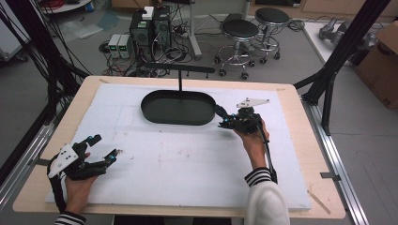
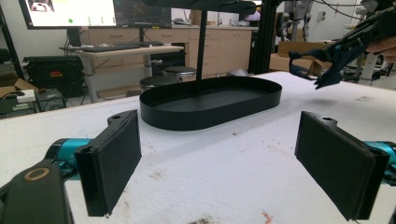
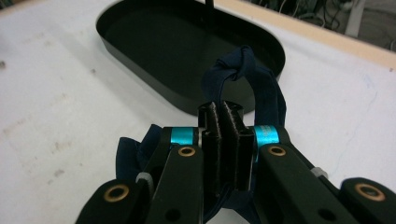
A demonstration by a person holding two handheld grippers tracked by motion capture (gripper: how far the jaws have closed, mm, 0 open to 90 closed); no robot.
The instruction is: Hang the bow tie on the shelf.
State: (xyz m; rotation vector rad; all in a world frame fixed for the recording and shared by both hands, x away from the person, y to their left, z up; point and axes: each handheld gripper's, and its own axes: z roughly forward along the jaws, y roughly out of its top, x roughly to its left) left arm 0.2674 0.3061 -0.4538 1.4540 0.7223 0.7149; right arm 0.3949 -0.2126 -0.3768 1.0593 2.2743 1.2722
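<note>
A black oval tray [image 1: 178, 108] sits at the back middle of the white mat, and a thin black post [image 1: 180, 83] with a crossbar rises from its far side. My right gripper [image 1: 220, 118] is just off the tray's right end, shut on a dark blue knotted cloth loop [image 3: 267, 88]. The loop bulges out past the closed pads toward the tray rim [image 3: 187, 100]. My left gripper [image 1: 105, 146] hovers low over the mat at the front left, open with nothing between its pads [image 2: 112, 158]. From there I see the tray [image 2: 210, 100] ahead and the cloth loop [image 2: 329, 74] hanging at the upper right.
The white mat [image 1: 187, 159] covers a wooden table [image 1: 300, 140]. Small stains mark the mat. Behind the table stand two stools [image 1: 239, 33], computer boxes [image 1: 150, 28] and cables. Black frame struts [image 1: 338, 51] rise at the right and left, and a cardboard box [image 1: 382, 61] sits at far right.
</note>
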